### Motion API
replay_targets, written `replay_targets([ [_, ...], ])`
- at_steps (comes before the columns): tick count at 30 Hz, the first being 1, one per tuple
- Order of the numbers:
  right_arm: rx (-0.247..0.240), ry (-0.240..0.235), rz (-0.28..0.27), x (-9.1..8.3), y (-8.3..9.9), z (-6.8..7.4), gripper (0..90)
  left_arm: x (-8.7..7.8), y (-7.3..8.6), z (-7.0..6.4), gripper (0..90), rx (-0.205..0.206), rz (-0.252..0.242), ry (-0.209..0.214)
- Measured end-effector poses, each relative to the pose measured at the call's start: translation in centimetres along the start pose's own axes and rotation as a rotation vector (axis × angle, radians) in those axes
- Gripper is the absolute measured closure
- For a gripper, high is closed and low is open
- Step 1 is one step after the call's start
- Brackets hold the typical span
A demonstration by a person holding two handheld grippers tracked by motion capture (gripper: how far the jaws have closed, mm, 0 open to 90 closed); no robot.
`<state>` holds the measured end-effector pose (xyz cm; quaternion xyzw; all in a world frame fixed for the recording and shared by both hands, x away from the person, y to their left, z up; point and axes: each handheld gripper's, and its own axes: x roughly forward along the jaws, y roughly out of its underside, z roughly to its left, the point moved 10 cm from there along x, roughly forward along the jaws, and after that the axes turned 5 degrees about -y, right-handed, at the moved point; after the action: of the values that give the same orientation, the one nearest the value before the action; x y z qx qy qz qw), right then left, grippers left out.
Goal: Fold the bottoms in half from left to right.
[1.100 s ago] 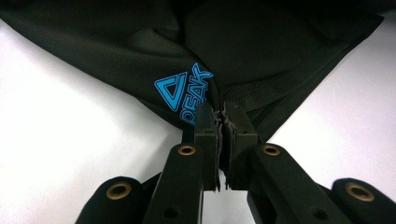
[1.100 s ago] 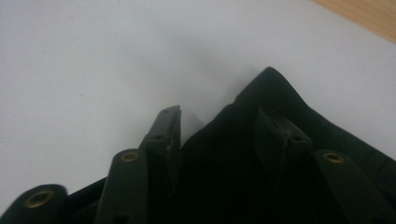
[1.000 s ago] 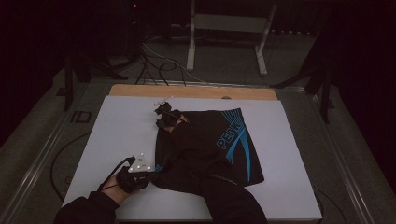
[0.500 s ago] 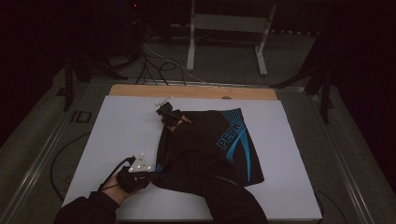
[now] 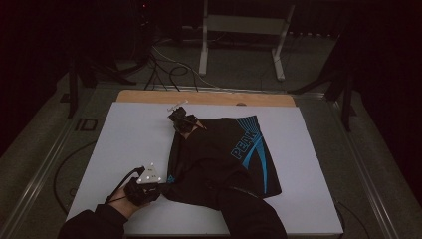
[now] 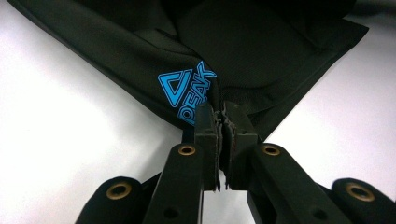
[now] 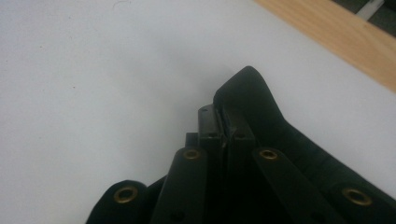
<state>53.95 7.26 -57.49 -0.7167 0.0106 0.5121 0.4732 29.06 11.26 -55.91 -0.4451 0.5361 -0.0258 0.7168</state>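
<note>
Black shorts [image 5: 224, 159] with blue PEAK lettering [image 5: 247, 144] lie spread on the white table [image 5: 124, 139]. My left gripper [image 5: 163, 185], near the front left, is shut on the shorts' near corner; its jaws [image 6: 223, 116] pinch the hem beside a small blue logo [image 6: 184, 91]. My right arm reaches across the cloth, and the right gripper [image 5: 180, 121] is shut on the far left corner. In the right gripper view, black fabric [image 7: 252, 93] folds over the closed jaws of that gripper [image 7: 223, 119], just above the table.
A wooden strip [image 5: 209, 97] runs along the table's far edge. Beyond it on the floor stand a metal frame [image 5: 239, 40] and loose cables [image 5: 164, 64]. White tabletop lies bare to the left of the shorts.
The right gripper has shifted slightly toward the far edge with the corner it holds, drawing the left side of the shorts straighter. The left gripper has barely moved.
</note>
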Motion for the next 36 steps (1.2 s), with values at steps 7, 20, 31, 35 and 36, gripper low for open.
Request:
replay_targets([
  [7, -0.007, -0.008, -0.019, -1.0, -0.4, -0.2, 88.2, -0.2, -0.4, -0.2, 86.4, 0.002, -0.006, 0.008],
  [20, -0.007, -0.006, -0.047, -2.7, -0.7, -1.0, 88.3, -0.4, -1.2, -0.7, 86.5, 0.016, -0.017, 0.016],
  [31, -0.013, 0.005, -0.072, -4.4, -0.8, -1.9, 88.3, -0.5, -2.6, -1.6, 86.4, 0.038, -0.033, 0.035],
  [35, -0.012, 0.009, -0.082, -4.9, -0.8, -2.3, 88.3, -0.6, -3.0, -1.8, 86.4, 0.036, -0.037, 0.044],
  [36, -0.007, 0.008, -0.084, -5.1, -0.8, -2.4, 88.3, -0.6, -3.2, -1.9, 86.5, 0.036, -0.04, 0.045],
])
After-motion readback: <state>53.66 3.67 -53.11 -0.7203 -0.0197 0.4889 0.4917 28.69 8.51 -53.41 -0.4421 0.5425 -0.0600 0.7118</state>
